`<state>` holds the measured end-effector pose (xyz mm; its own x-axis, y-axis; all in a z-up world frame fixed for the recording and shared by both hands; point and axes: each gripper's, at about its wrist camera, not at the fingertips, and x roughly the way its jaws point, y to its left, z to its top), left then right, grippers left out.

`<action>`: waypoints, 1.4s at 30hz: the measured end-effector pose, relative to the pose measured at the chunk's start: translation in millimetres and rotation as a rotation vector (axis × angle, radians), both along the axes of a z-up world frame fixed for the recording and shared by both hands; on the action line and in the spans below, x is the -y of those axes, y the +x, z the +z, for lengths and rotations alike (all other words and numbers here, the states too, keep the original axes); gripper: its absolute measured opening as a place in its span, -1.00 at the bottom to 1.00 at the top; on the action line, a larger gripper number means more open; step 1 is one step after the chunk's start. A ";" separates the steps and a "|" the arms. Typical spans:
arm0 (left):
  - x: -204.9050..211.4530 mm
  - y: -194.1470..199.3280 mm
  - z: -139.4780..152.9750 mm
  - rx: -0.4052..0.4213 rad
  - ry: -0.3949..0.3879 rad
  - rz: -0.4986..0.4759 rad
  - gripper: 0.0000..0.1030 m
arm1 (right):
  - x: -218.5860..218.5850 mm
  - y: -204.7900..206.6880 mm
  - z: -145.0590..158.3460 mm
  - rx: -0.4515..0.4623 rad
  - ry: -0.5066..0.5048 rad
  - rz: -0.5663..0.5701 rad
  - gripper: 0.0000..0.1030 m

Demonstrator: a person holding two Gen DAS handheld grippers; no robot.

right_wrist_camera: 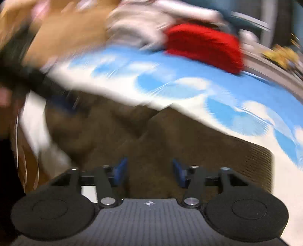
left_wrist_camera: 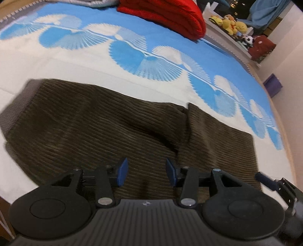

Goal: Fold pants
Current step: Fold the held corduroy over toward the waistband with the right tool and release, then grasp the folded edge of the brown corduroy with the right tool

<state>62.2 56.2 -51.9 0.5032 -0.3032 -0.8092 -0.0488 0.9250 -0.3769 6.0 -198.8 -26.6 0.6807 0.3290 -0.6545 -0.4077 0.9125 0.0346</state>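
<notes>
**Both tools empty over the half-folded pants**

Nearest in the left wrist view, the left tool (left_wrist_camera: pixel 146 173) hangs with its blue pads apart and nothing between them, just above the near edge of the dark brown ribbed corduroy pants (left_wrist_camera: pixel 106 124). In the right wrist view the right tool (right_wrist_camera: pixel 149 173) is likewise spread wide and empty over the same cloth (right_wrist_camera: pixel 170 143); that view is heavily smeared, so fine detail there cannot be read.

The likely trouble, as I judge it, is the loose ridge where one layer overlaps another near the middle of the garment: a pinch taken there could catch only the top layer, and lifting it would drag the fold open or leave it skewed. A grab made while a tool is swinging fast could also miss the edge and bunch the soft fabric.

The pants lie across the near part of the bed, on the white and blue fan-patterned bedspread (left_wrist_camera: pixel 132 56), grey waistband (left_wrist_camera: pixel 20 98) to the left, cloth doubled and lumpy with a deep crease toward the right end. Farther back a folded red knitted blanket (left_wrist_camera: pixel 170 17) rests on the bed, well apart from the pants
</notes>
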 end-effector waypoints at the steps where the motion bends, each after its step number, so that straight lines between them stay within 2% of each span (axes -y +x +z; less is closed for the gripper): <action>1: 4.5 1.3 -1.4 -0.003 -0.018 -0.008 -0.05 | 13.6 2.8 4.5 0.001 0.039 -0.063 0.14; 4: 25.4 5.7 -3.7 0.001 -0.045 -0.055 -0.05 | 69.3 -2.4 6.4 -0.010 0.162 -0.277 0.23; 7: 51.5 8.0 -7.5 -0.002 -0.058 -0.131 -0.05 | 120.1 -11.4 -21.9 -0.059 0.161 -0.537 0.25; 9: 68.3 9.0 -16.0 -0.039 -0.048 -0.189 -0.01 | 141.6 -21.6 -41.5 -0.103 0.176 -0.627 0.25; 10: 77.6 9.2 -23.8 -0.079 -0.015 -0.223 -0.01 | 148.2 -24.7 -50.4 -0.131 0.189 -0.655 0.25; 12: 92.9 6.6 -43.4 -0.168 0.085 -0.290 -0.03 | 160.7 -28.5 -64.9 -0.207 0.227 -0.680 0.25; 13: 96.5 4.8 -48.9 -0.183 0.093 -0.305 -0.09 | 164.0 -26.8 -68.9 -0.238 0.250 -0.686 0.25; 14: 99.0 4.4 -47.5 -0.169 0.079 -0.318 -0.42 | 167.6 -27.5 -71.8 -0.262 0.287 -0.691 0.25; 16: 101.7 3.6 -41.1 -0.131 0.087 -0.332 -0.43 | 162.7 -26.9 -76.6 -0.290 0.341 -0.693 0.24; 18: 97.2 4.7 -40.5 -0.132 0.060 -0.303 -0.38 | 164.7 -24.8 -79.8 -0.309 0.362 -0.697 0.23; 20: 91.4 7.2 -39.6 -0.121 0.042 -0.258 -0.31 | 169.2 -21.5 -77.5 -0.328 0.393 -0.694 0.03; 21: 89.7 8.2 -38.1 -0.108 0.047 -0.239 -0.30 | 168.7 -19.1 -77.6 -0.324 0.395 -0.694 0.00; 23: 86.1 11.5 -33.3 -0.070 0.039 -0.206 -0.30 | 165.8 -16.9 -74.9 -0.311 0.369 -0.693 -0.25; 25: 82.9 10.9 -26.0 -0.016 0.020 -0.184 -0.30 | 166.1 -19.9 -70.0 -0.284 0.361 -0.692 -0.41; 27: 85.7 9.8 -17.2 0.047 -0.006 -0.193 -0.30 | 165.1 -23.7 -58.9 -0.205 0.369 -0.692 -0.46; 29: 93.8 10.0 -10.5 0.096 -0.031 -0.229 -0.30 | 160.3 -29.5 -45.9 -0.141 0.357 -0.684 -0.46; 31: 106.9 9.5 -12.4 0.088 -0.017 -0.294 -0.30 | 157.3 -31.4 -44.3 -0.142 0.354 -0.688 -0.45; 33: 122.0 10.7 -27.7 -0.003 0.040 -0.368 -0.30 | 157.3 -28.3 -56.6 -0.212 0.332 -0.709 -0.39; 34: 129.2 9.9 -37.5 -0.054 0.092 -0.395 -0.30 | 159.8 -26.0 -64.6 -0.257 0.334 -0.722 -0.32; 35: 133.0 8.2 -43.5 -0.072 0.143 -0.412 -0.31 | 164.0 -24.4 -71.0 -0.287 0.346 -0.746 -0.17; 37: 139.1 6.4 -40.9 -0.035 0.186 -0.434 -0.31 | 170.5 -23.8 -73.1 -0.294 0.375 -0.776 -0.08; 40: 138.0 5.0 -29.8 0.035 0.143 -0.443 -0.30 | 168.2 -23.1 -70.6 -0.283 0.358 -0.781 0.06; 42: 135.5 2.4 -29.1 0.030 0.105 -0.457 -0.25 | 165.8 -22.2 -73.2 -0.296 0.350 -0.778 0.14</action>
<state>64.6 -79.3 -81.0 0.3604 -0.4161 -0.8348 0.3820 0.8824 -0.2748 -16.1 -364.5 -99.8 0.6134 0.0587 -0.7876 0.3906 0.8442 0.3671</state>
